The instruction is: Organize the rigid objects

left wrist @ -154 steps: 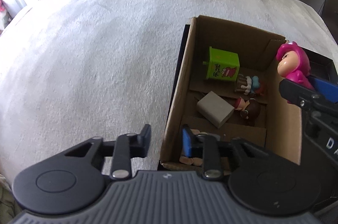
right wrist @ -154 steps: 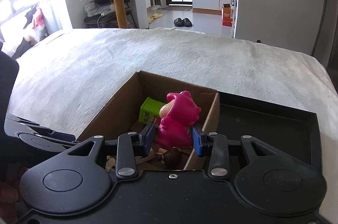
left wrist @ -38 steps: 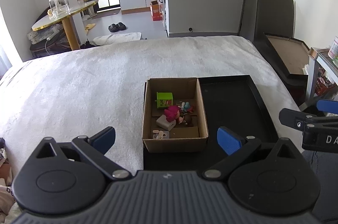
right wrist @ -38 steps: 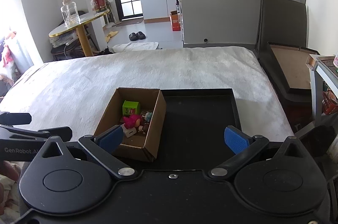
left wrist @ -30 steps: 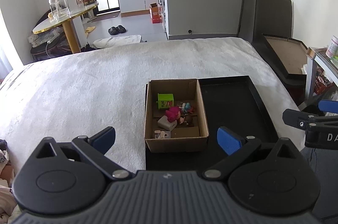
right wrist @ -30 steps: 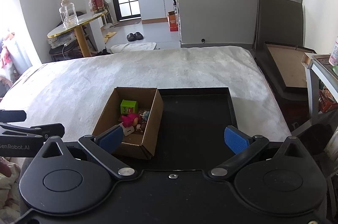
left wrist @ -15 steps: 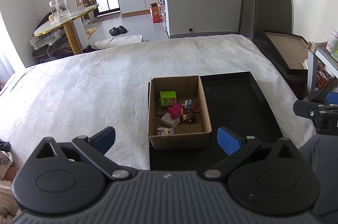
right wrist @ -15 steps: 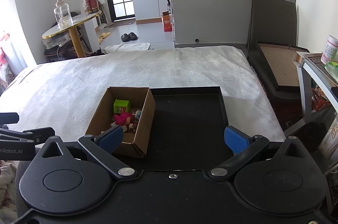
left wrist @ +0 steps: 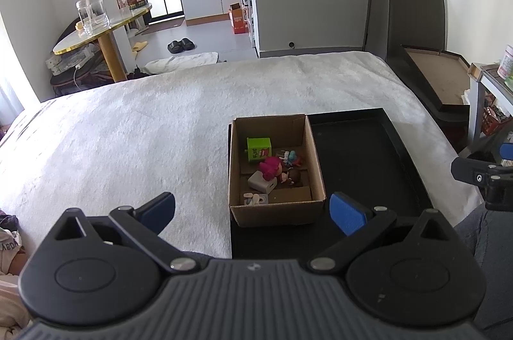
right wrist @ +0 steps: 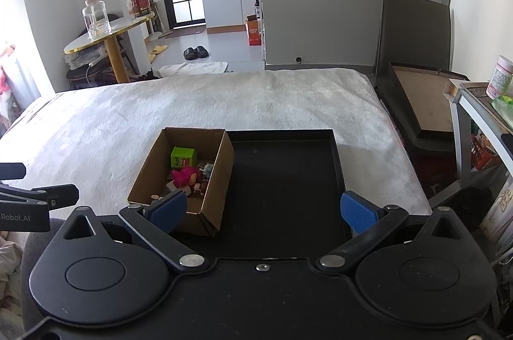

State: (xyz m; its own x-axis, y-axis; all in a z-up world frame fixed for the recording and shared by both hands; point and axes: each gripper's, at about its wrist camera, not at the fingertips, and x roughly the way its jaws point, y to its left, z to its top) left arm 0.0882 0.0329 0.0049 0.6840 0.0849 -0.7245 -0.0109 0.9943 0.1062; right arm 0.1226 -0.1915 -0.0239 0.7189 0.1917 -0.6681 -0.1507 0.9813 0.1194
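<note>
With both claws spread wide and holding nothing, my left claw (left wrist: pixel 251 213) and right claw (right wrist: pixel 263 210) hang well back from the bed (left wrist: pixel 144 128). Beyond them the cardboard box (left wrist: pixel 275 211) sits in the left part of the black tray (right wrist: pixel 288 179), and inside it lie the green cube (left wrist: pixel 259 149), the pink figure (left wrist: pixel 271 167), a grey block (left wrist: pixel 261 182) and some smaller toys. I see nothing loose outside the box, so I judge the sorting done; next calls only for checking the tray, then resting
</note>
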